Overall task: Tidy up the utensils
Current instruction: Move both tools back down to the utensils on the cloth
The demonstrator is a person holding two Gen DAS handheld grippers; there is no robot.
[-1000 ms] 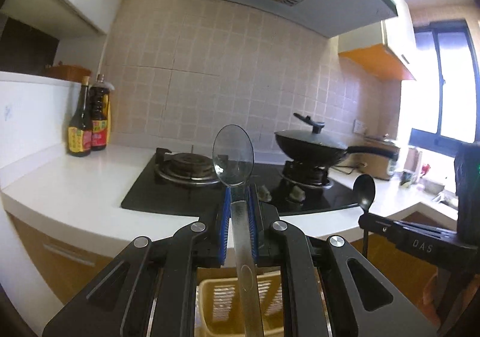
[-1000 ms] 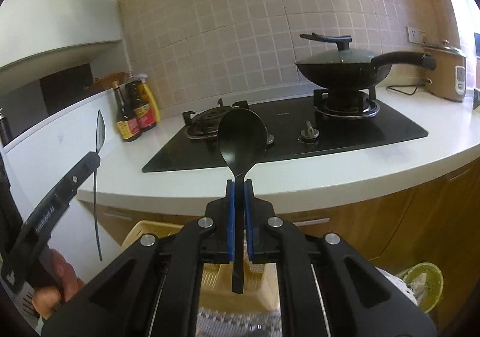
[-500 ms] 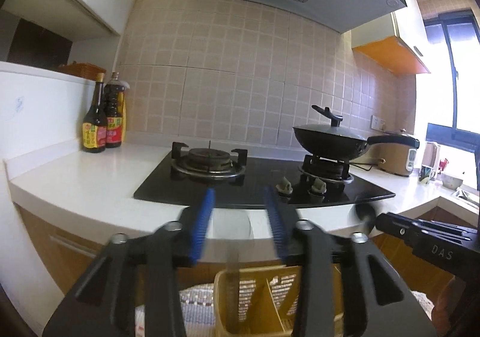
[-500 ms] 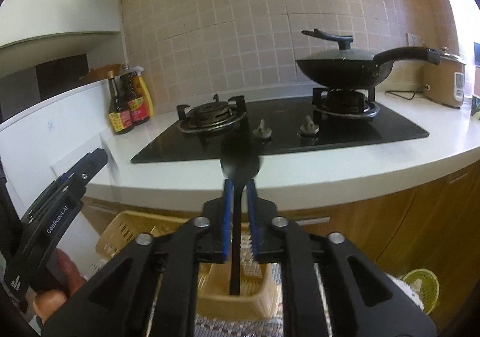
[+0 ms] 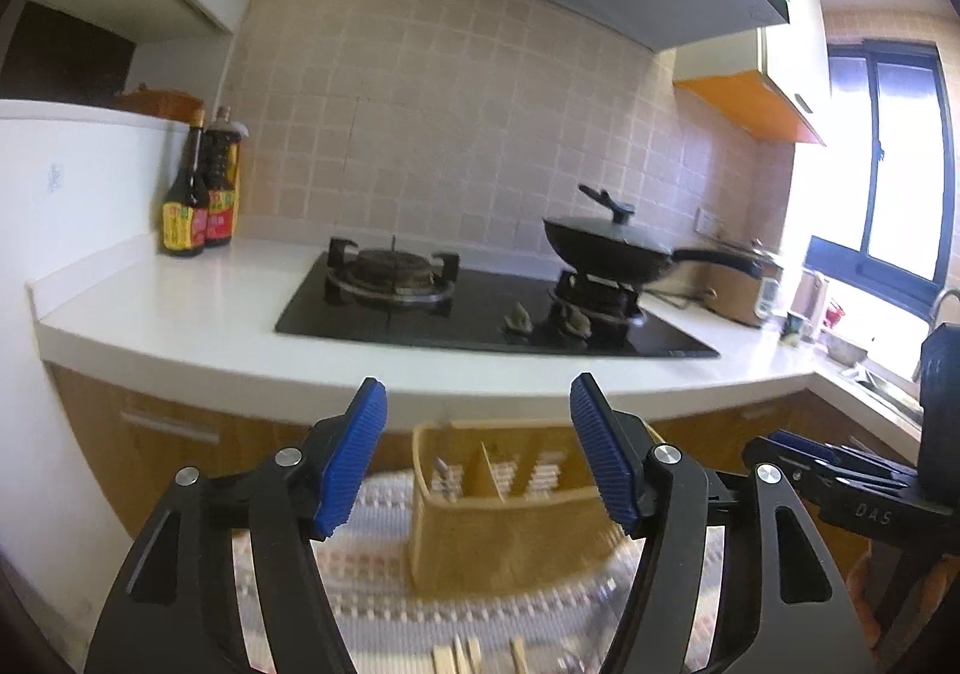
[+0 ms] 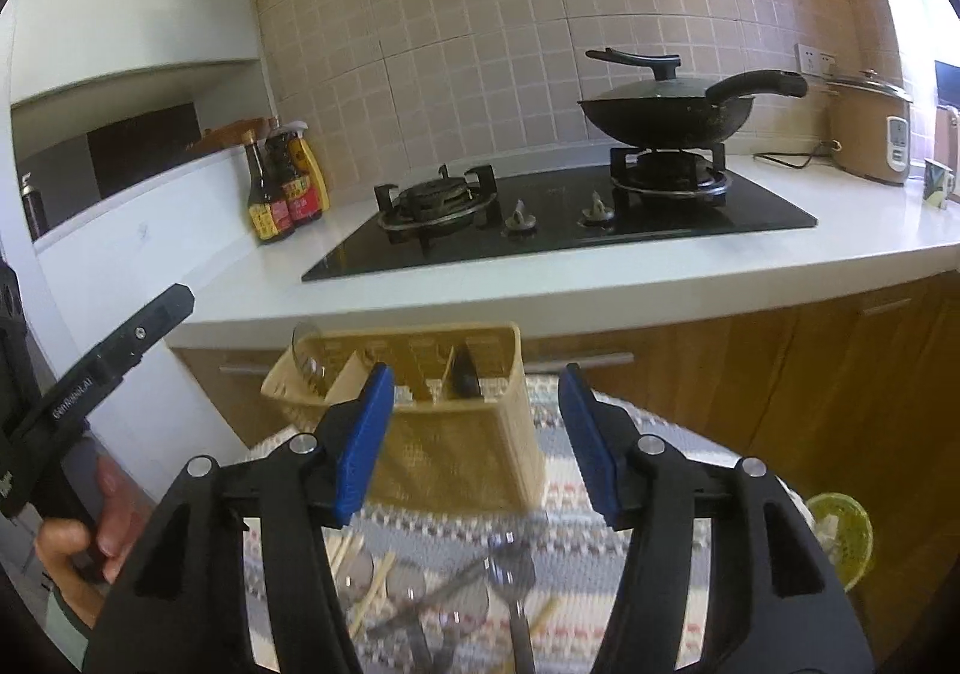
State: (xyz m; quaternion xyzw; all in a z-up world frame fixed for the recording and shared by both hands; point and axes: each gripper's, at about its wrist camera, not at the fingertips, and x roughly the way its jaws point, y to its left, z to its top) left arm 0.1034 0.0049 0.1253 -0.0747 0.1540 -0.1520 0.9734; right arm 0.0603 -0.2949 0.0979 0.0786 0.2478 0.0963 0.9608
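Observation:
A tan perforated utensil basket (image 6: 444, 434) with dividers stands on a striped cloth; it also shows in the left wrist view (image 5: 498, 512). A clear spoon (image 6: 306, 356) leans in its left compartment and a black spoon (image 6: 465, 374) stands in its right one. My right gripper (image 6: 477, 434) is open and empty, just in front of and above the basket. My left gripper (image 5: 477, 458) is open and empty, in front of the basket. Loose forks, spoons (image 6: 510, 572) and chopsticks (image 6: 360, 578) lie on the cloth below the right gripper.
The striped cloth (image 6: 660, 446) covers a low surface in front of a white counter (image 5: 180, 308) with a black gas hob (image 6: 558, 224), a lidded wok (image 6: 666, 110), sauce bottles (image 5: 198, 194) and a rice cooker (image 6: 870, 134). A green bin (image 6: 840, 530) sits at lower right.
Both grippers opened wide and let go of their spoons. The clear spoon and the black spoon dropped into the basket. Both grippers drew back and tilted down.

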